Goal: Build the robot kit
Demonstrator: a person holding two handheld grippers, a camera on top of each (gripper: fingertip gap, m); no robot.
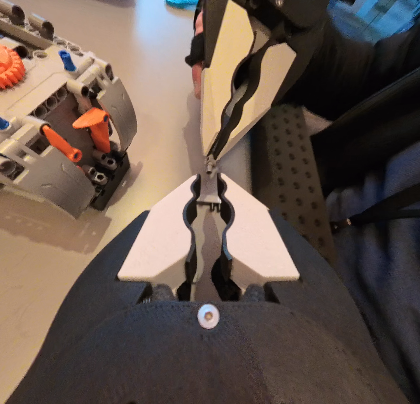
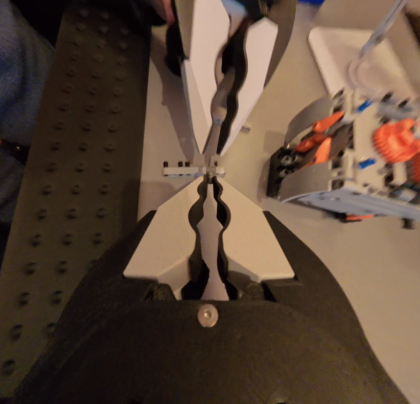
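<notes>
We've got a chunky grey studded brick model [image 1: 61,129] on the smooth table [image 1: 154,59]. Left gripper [image 1: 209,177] pinches a flat grey beam [image 1: 208,195]; right gripper [image 2: 210,180] clamps a tiny grey pin [image 2: 211,168], tip to tip.

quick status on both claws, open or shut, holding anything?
Left claw: shut on a flat grey piece.
Right claw: shut on a small grey pin, tip to tip with the left.
</notes>
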